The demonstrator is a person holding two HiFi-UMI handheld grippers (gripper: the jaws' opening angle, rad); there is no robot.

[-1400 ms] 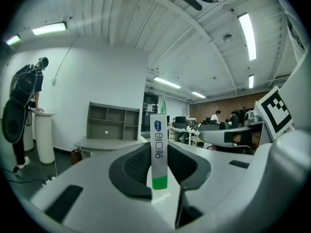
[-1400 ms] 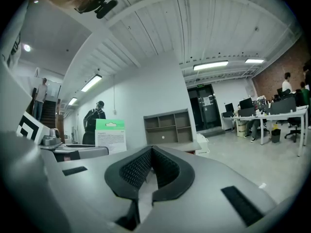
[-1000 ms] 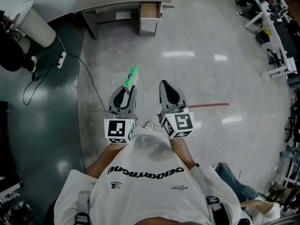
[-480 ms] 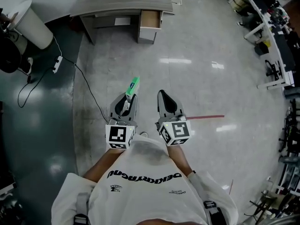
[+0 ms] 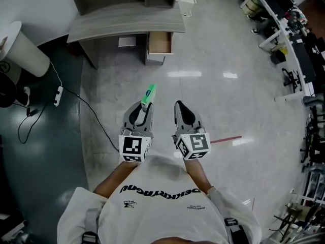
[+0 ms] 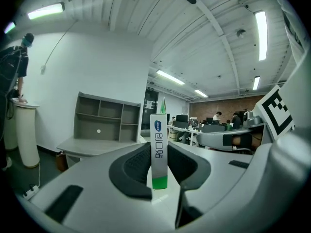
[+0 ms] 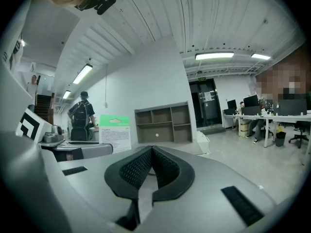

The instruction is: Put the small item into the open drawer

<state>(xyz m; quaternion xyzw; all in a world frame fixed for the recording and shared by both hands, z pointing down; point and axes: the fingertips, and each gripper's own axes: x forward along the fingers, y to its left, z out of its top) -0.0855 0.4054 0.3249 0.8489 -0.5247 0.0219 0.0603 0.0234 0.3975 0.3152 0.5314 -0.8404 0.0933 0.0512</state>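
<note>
My left gripper (image 5: 143,107) is shut on a small white box with a green end (image 5: 149,92), which sticks up and forward out of the jaws. In the left gripper view the box (image 6: 158,144) stands upright between the dark pads (image 6: 132,166). My right gripper (image 5: 182,107) is beside it, shut and holding nothing; its pads (image 7: 138,166) meet at the tips. Both are held at waist height over the floor. The open drawer (image 5: 160,42) juts out of a grey desk (image 5: 127,20) well ahead of both grippers.
A grey shelf unit (image 7: 163,123) stands on the desk. A white cylindrical bin (image 5: 23,47) and a power strip with its cable (image 5: 58,93) lie to the left. Red tape (image 5: 226,139) marks the floor to the right. Office desks (image 5: 289,44) line the right side.
The desk and its open drawer have slid further into the head view and look closer. Both grippers keep the same pose, the box still in the left one.
</note>
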